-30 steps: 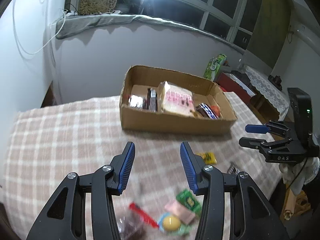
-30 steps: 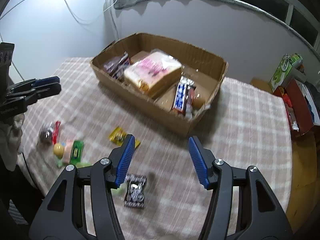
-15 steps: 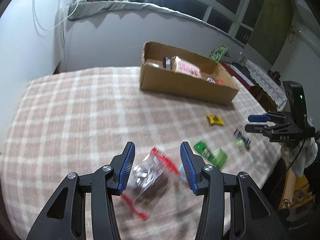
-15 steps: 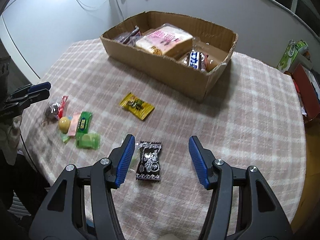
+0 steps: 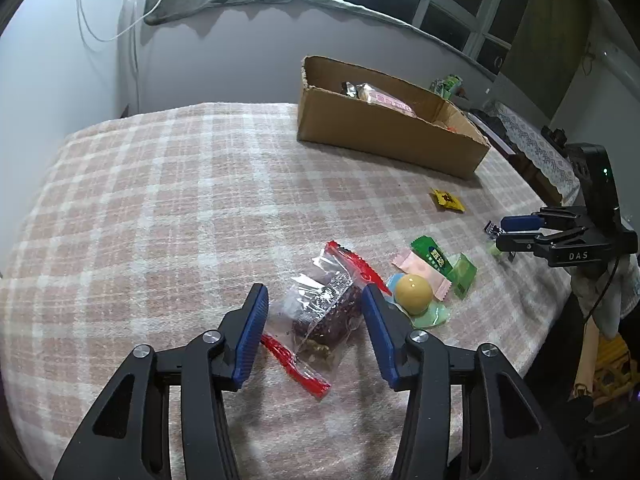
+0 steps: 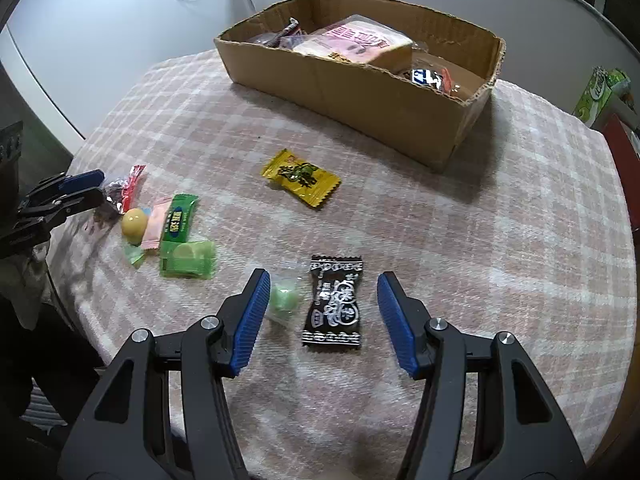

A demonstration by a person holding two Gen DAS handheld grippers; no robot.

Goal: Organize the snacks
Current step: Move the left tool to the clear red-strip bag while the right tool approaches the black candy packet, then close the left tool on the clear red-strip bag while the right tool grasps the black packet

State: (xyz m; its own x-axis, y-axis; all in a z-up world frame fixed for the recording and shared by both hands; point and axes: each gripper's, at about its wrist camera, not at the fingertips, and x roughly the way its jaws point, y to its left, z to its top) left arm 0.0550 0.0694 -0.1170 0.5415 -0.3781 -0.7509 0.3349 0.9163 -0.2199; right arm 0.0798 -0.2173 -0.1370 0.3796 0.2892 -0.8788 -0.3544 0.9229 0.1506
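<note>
My left gripper (image 5: 314, 296) hangs low over the checked tablecloth, its jaws opening. A clear snack packet with red ends (image 5: 324, 312) lies between its blue pads, which do not press on it. My right gripper (image 6: 323, 280) is open just above a black candy packet (image 6: 334, 304) that lies flat between its fingers, untouched. A small pale green candy (image 6: 284, 300) sits by the left pad. The cardboard box (image 6: 360, 92) at the far side holds a pink bread pack (image 6: 360, 42) and several other snacks.
A yellow packet (image 6: 302, 178) lies alone between the box and the grippers. A yellow ball (image 5: 414, 288), a pink sachet (image 5: 420, 270) and green packets (image 5: 434, 256) cluster beside the clear packet. The table edge (image 5: 532, 340) drops off close on the near side.
Both grippers have sunk toward the table. The left has swung away from the box to straddle the clear packet. The right has come down around the black packet.
</note>
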